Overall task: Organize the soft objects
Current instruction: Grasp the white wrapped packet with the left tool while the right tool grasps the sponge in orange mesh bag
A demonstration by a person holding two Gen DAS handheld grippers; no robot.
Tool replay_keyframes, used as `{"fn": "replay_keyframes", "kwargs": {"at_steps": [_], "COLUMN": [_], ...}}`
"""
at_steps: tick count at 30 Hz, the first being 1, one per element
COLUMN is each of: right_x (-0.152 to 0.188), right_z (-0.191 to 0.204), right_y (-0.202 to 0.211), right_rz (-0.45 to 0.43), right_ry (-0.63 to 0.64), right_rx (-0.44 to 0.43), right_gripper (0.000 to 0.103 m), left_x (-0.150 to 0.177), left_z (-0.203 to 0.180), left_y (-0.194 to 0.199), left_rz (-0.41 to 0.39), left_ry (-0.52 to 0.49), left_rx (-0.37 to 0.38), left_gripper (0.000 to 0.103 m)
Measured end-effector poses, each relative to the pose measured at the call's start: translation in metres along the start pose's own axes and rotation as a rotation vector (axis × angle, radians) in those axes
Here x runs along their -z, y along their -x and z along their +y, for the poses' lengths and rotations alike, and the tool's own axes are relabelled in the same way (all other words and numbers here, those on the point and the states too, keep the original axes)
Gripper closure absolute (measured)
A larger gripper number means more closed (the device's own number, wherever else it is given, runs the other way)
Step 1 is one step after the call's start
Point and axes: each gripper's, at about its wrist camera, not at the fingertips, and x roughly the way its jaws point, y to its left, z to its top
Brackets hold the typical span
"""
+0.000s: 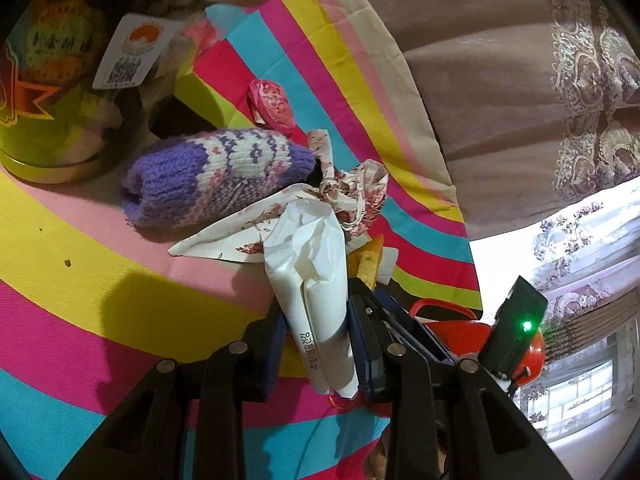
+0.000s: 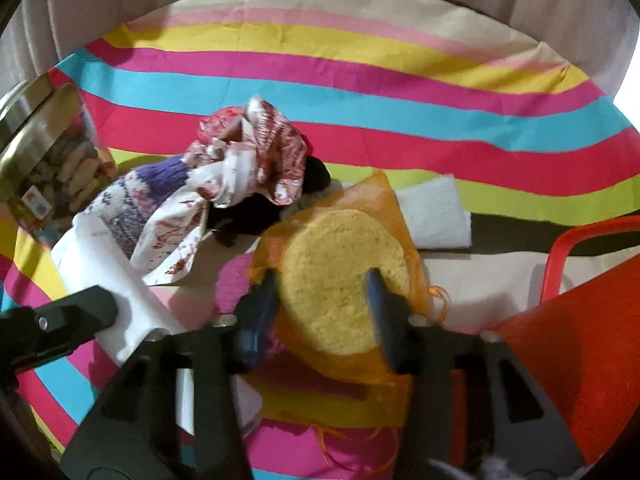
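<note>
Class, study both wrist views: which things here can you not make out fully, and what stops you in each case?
- Red basket, right wrist view: cut off by the edge, inside unseen.
- Dark item, right wrist view: mostly under the floral cloth, kind unclear.
- Tissue pack print, left wrist view: too small to read.
- Sponge, right wrist view: motion-blurred at the right gripper.
- Jar, left wrist view: contents dim.

The right tool (image 2: 324, 304) has its blue pads on either side of a round yellow sponge (image 2: 340, 280) that sits in an orange mesh bag (image 2: 372, 196). Both rest on a striped cloth (image 2: 360, 92). Left of them lie a purple knitted sock (image 2: 140, 188), a red-printed white cloth (image 2: 248, 168) and a white packet (image 2: 116, 276) gripped by the left tool (image 2: 96, 308). A red basket (image 2: 580, 340) stands at the right.
</note>
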Motion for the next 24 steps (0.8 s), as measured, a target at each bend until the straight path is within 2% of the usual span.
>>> {"fn": "replay_keyframes", "kwargs": {"at_steps": [7, 8, 10, 12, 16, 20, 23, 24], "right_x": [0.004, 0.002, -0.004, -0.007, -0.017, -0.023, -0.025, -0.025], "right_z": [0.004, 0.004, 0.000, -0.004, -0.008, -0.015, -0.022, -0.023], "right_y": [0.003, -0.001, -0.007, -0.009, -0.026, -0.047, -0.049, -0.049], "right_rz": [0.012, 0.029, 0.041, 0.043, 0.128, 0.223, 0.219, 0.214], "right_ry": [0.025, 0.023, 0.000, -0.018, -0.021, -0.073, -0.110, -0.109], "right_rx": [0.004, 0.001, 0.015, 0.043, 0.067, 0.029, 0.004, 0.006], "right_gripper": [0.061, 0.057, 0.032, 0.019, 0.018, 0.016, 0.016, 0.020], "left_x": [0.002, 0.002, 0.002, 0.001, 0.002, 0.001, 0.000, 0.001], "left_z": [0.000, 0.000, 0.001, 0.001, 0.004, 0.008, 0.008, 0.007], "left_y": [0.007, 0.007, 0.007, 0.006, 0.003, 0.003, 0.004, 0.005], "left_rz": [-0.007, -0.007, -0.008, -0.005, 0.003, 0.005, 0.000, -0.001], "left_ry": [-0.006, -0.006, -0.007, -0.004, -0.001, 0.011, 0.014, 0.013], "left_rx": [0.004, 0.004, -0.001, 0.006, 0.008, 0.006, 0.010, 0.011], "left_gripper": [0.071, 0.071, 0.071, 0.071, 0.071, 0.071, 0.071, 0.071]}}
